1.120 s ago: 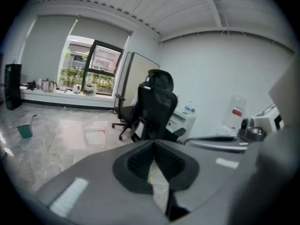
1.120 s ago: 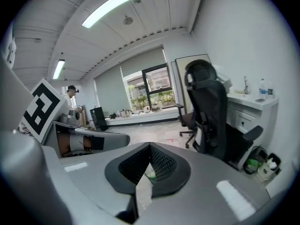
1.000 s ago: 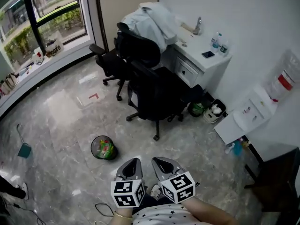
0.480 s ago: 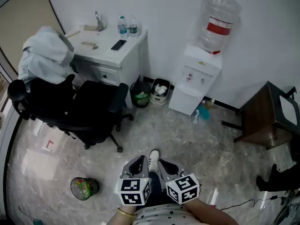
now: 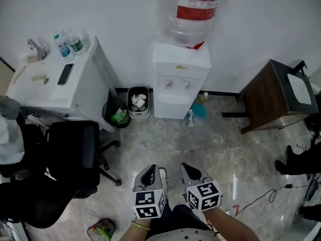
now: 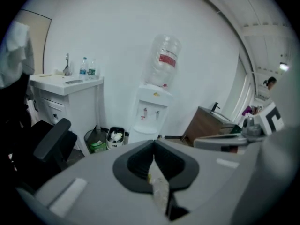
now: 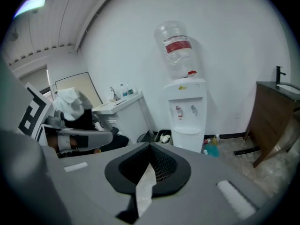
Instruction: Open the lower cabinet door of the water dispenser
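The white water dispenser [image 5: 179,69] stands against the far wall with a clear bottle on top. Its lower cabinet door [image 5: 173,109] looks closed. Both grippers hover low over the floor, well short of it. My left gripper [image 5: 149,173] is shut with nothing in it, and beside it my right gripper [image 5: 189,172] is shut and empty too. In the left gripper view the dispenser [image 6: 151,111] stands beyond the closed left gripper [image 6: 153,146]. The right gripper view shows the dispenser [image 7: 187,114] and its lower door [image 7: 190,142] past the closed right gripper [image 7: 150,146].
A white desk [image 5: 35,92] stands left of the dispenser, with two waste bins [image 5: 138,102] between them. A black office chair [image 5: 65,159] sits at the left. A brown side table [image 5: 273,94] is at the right. A blue bottle [image 5: 198,109] stands by the dispenser's foot, and cables [image 5: 266,195] lie on the floor.
The view has swung from the chairs and desk round to face the water dispenser, which now sits centred ahead. Both grippers travelled along side by side and stayed shut.
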The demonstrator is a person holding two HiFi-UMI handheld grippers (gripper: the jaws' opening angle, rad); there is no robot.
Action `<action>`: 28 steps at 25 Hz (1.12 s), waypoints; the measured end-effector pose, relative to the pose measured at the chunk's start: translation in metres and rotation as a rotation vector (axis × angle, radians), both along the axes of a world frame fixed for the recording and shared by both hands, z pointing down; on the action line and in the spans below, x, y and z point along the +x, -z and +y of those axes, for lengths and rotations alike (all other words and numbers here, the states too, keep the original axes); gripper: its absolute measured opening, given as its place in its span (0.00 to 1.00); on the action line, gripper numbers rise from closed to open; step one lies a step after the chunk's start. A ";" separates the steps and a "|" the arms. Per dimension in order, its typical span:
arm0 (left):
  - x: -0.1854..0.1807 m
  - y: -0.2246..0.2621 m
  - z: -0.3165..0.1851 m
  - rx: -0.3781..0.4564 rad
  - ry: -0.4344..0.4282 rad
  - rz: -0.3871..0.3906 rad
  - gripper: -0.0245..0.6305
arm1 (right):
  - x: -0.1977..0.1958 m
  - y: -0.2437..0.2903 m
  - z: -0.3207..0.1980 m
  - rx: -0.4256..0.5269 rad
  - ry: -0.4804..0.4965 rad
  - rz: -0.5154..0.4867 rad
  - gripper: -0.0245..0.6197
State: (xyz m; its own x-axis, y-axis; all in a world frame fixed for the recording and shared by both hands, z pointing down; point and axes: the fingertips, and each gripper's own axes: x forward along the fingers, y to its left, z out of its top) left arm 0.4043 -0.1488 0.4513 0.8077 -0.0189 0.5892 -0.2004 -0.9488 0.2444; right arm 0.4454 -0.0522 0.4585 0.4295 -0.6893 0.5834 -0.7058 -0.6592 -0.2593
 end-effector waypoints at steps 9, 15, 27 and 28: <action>0.150 -0.123 -0.024 -0.056 -0.107 -0.161 0.05 | 0.190 -0.110 -0.005 -0.100 -0.181 -0.043 0.03; 0.200 -0.233 -0.019 -0.092 -0.153 -0.256 0.05 | 0.279 -0.230 -0.009 -0.168 -0.165 -0.047 0.03; 0.279 -0.395 -0.031 -0.191 -0.115 -0.296 0.05 | 0.419 -0.429 -0.010 -0.225 -0.052 -0.032 0.41; 0.282 -0.403 -0.030 -0.191 -0.114 -0.292 0.05 | 0.427 -0.437 -0.010 -0.229 -0.038 -0.017 0.44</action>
State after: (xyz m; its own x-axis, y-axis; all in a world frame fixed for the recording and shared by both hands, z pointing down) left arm 0.6862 -0.1790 0.8539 0.5951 0.1945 0.7797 -0.1836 -0.9117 0.3676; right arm 0.8725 -0.0625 0.8955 0.4412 -0.5220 0.7299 -0.6765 -0.7279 -0.1117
